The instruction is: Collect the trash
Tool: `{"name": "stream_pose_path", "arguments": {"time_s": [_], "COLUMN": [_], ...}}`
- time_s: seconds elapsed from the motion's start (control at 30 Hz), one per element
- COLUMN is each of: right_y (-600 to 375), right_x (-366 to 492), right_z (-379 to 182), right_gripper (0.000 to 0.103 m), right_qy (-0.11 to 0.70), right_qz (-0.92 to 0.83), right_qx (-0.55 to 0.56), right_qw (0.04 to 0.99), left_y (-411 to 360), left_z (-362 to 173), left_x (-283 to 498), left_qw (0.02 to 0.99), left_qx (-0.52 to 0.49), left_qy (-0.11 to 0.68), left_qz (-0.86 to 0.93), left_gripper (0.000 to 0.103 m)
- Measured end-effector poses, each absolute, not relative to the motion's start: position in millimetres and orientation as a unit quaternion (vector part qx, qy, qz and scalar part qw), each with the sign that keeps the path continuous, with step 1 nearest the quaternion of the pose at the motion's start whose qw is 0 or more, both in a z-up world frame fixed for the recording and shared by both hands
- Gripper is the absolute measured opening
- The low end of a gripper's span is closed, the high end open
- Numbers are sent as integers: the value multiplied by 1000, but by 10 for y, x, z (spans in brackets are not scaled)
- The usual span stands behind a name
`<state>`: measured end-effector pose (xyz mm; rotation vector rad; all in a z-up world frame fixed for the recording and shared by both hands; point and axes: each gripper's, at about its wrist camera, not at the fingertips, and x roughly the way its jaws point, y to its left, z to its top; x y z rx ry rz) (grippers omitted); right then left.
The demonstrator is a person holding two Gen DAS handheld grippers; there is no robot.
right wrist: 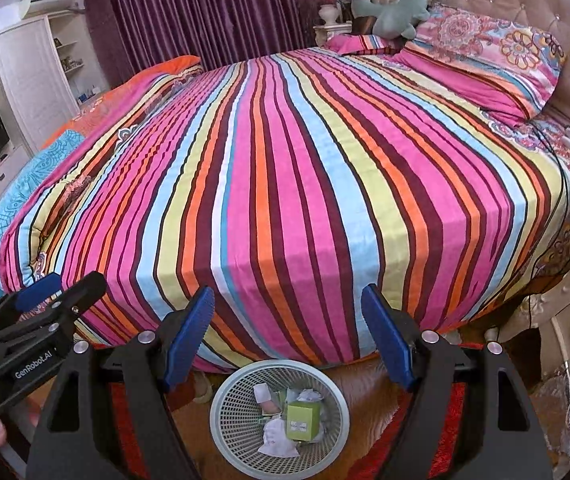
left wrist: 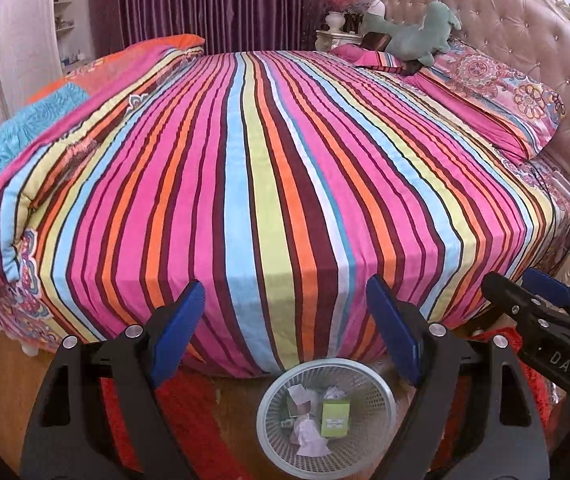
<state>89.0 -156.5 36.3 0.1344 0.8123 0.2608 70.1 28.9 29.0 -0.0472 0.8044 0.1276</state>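
Note:
A white mesh trash basket [left wrist: 273, 396] stands on the floor at the foot of the bed's near side; it also shows in the right wrist view [right wrist: 229, 400]. Inside lie a green box [left wrist: 335, 418] [right wrist: 303, 420] and crumpled white paper [left wrist: 309, 436] [right wrist: 279, 438]. My left gripper [left wrist: 285, 332] is open and empty, held above the basket. My right gripper [right wrist: 287, 336] is open and empty above the basket too. The right gripper shows at the right in the left wrist view [left wrist: 525, 292], and the left gripper at the left in the right wrist view [right wrist: 61, 288].
A bed with a striped cover [left wrist: 277, 168] [right wrist: 305, 168] fills the view ahead. Pillows [left wrist: 497, 92] and a green plush toy [left wrist: 413, 32] lie by the tufted headboard [left wrist: 525, 20]. A red rug [left wrist: 193, 420] and wooden floor are below. A white cabinet [right wrist: 25, 80] stands left.

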Motion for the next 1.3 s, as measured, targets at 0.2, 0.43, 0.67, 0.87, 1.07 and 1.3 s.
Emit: {"name": "stream_pose_path", "arguments": {"time_s": [0.2, 0.43, 0.67, 0.87, 1.07, 1.3], "right_y": [-1589, -1583, -1569, -1566, -1557, -1574], "right_x": [882, 880, 880, 888, 878, 880], "right_z": [394, 387, 376, 375, 395, 420], "right_gripper": [72, 72, 72, 72, 72, 72], "right_qy": [390, 393, 396, 397, 393, 390], "right_qz": [122, 122, 122, 123, 126, 129], "right_qx": [64, 63, 62, 62, 63, 66], "right_qw": [910, 909, 908, 907, 909, 909], "left_y": [242, 263, 274, 281, 261, 261], "left_z": [308, 293, 255, 257, 328, 387], "left_x": [693, 697, 714, 724, 697, 688], "left_qw": [917, 918, 915, 915, 920, 923], "left_qx": [-4, -7, -12, -11, -4, -9], "left_qy": [392, 392, 398, 399, 387, 377], "left_qz": [66, 69, 60, 65, 68, 74], "left_gripper": [81, 81, 81, 81, 88, 88]}}
